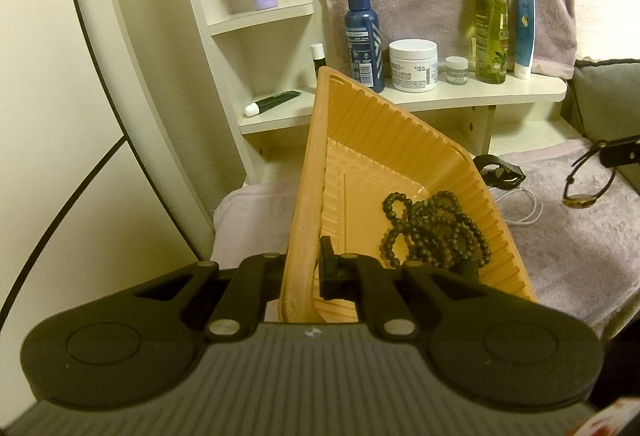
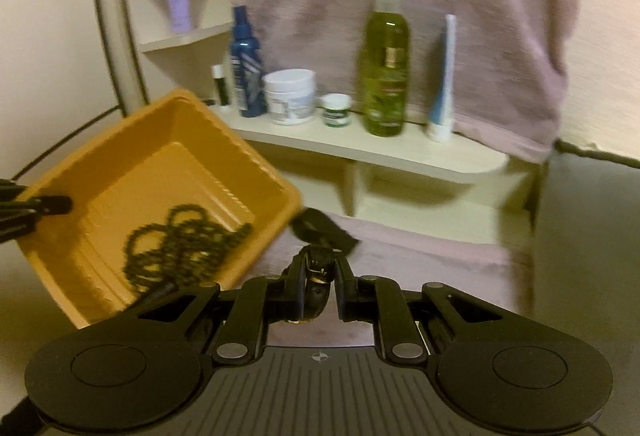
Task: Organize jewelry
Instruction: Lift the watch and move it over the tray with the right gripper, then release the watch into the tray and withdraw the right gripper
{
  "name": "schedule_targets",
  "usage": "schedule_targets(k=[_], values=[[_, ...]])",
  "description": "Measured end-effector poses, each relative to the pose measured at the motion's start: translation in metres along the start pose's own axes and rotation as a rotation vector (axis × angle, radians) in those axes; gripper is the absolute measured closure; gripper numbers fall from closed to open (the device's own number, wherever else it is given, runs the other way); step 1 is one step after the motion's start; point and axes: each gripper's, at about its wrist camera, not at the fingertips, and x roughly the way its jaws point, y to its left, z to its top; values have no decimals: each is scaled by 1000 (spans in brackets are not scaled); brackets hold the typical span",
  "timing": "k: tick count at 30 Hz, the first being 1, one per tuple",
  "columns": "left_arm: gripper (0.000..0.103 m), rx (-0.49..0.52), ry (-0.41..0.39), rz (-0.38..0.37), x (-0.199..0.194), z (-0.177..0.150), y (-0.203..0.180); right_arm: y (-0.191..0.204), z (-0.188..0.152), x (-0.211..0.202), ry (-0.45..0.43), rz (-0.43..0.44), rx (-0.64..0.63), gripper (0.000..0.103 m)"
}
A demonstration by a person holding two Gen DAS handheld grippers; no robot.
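The orange tray [image 1: 384, 139] is held tilted, with its left rim raised and its long side running from near to far; its far corner points up toward the shelf [image 1: 480, 97]. The left gripper [image 1: 308, 272] is clamped on the near left wall of the tray, one finger inside and one outside. This gripper points forward and somewhat down. Inside the tray, the dark bead necklace [image 1: 436, 232] lies in a loose pile of loops in the low right part, against the ribbed wall.

In the right wrist view the tray [image 2: 160, 131] is at the left, with the beads [image 2: 180, 244] on its floor and the left gripper [image 2: 52, 204] on its left edge. The right gripper [image 2: 318, 288] is closed on a watch [image 2: 316, 272] with a dark strap, which stands nearly upright between the fingers, its long axis running from near to far. This gripper is just right of the tray's near corner and also points forward and down. In the left wrist view the watch [image 1: 580, 199] hangs from the right gripper [image 1: 618, 151] over the pink towel [image 1: 580, 236], well right of the tray.

On the towel, just right of the tray, lie a white bead bracelet [image 1: 520, 207] and a black object [image 1: 496, 169] that I cannot identify. On the shelf stand a blue bottle [image 1: 362, 35], a white jar [image 1: 414, 63] and a green spray bottle [image 1: 491, 31].
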Motion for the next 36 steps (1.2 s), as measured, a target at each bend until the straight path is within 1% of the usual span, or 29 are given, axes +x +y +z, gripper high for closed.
schedule_targets(k=[12,16,20,27,31,33,34,35,36], values=[[97,-3,0,-3,0,0,1,60,27,18,-17,175,-24,88],[97,-6,0,-4,-1,1,2,80,33,26,-2,241,-9,88],[97,-8,-1,-7,0,1,2,96,32,40,38,305,1,88],[97,-13,-3,-11,1,0,3,103,9,69,175,377,25,88],[97,-21,0,-12,2,-1,5,97,1,69,175,372,53,88],[97,-24,0,-14,2,-1,6,94,-1,69,179,366,62,83],[97,-28,1,-15,2,-1,6,92,-1,69,185,356,63,71],[97,-30,1,-17,3,-1,7,91,-1,69,188,346,63,54],[97,-33,2,-17,3,-2,7,89,-2,67,184,336,67,48]])
